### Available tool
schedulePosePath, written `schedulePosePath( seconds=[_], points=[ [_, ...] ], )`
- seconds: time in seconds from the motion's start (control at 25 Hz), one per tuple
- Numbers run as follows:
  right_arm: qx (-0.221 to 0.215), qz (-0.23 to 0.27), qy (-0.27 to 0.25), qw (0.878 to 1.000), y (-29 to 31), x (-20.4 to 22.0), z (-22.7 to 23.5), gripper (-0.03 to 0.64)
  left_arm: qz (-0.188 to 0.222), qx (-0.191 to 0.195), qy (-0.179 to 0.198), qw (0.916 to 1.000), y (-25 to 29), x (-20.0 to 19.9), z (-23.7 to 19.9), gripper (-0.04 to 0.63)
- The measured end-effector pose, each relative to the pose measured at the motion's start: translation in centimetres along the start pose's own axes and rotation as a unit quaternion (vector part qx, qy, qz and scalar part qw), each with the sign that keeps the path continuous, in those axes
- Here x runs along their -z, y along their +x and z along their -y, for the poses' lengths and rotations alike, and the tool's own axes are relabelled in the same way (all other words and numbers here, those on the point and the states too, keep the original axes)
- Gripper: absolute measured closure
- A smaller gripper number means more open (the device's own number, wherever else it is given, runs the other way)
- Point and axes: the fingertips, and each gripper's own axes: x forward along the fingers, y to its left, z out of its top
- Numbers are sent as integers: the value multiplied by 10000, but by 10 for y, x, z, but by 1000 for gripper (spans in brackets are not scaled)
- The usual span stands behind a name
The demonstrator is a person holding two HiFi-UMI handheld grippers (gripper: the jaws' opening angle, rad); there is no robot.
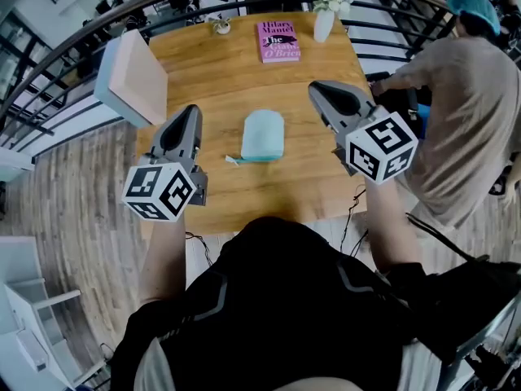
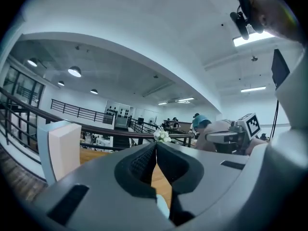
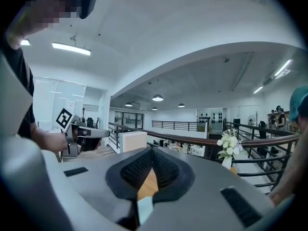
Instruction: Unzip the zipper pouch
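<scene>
A light blue zipper pouch lies flat near the middle of the wooden table, its zipper tab sticking out at its near left corner. My left gripper hangs above the table to the left of the pouch, and my right gripper hangs to the pouch's right, both apart from it. In the left gripper view the jaws meet with nothing between them. The right gripper view shows its jaws closed and empty as well.
A pink book and a white vase of flowers stand at the table's far edge. A pale boxy block sits at the left edge. A person in beige stands by the right side. A curved railing runs behind.
</scene>
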Motion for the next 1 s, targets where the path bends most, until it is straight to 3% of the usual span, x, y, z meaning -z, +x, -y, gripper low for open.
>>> schedulePosePath(
  seconds=[0.12,0.4,0.64,1.0],
  points=[
    [33,68,-9,10000,-3,-5,-1,606,106,-96,153,9998,-5,-10,2,566],
    [211,80,-52,9997,-7,-10,-1,607,-75,-371,572,9976,-8,-13,-2,566],
    [401,-33,-96,9991,-6,-9,3,609,-48,-446,429,9981,-10,-14,-8,566],
    [391,-126,-97,9991,1,-5,-1,609,-66,-469,517,9975,-9,-13,-8,566]
  ],
)
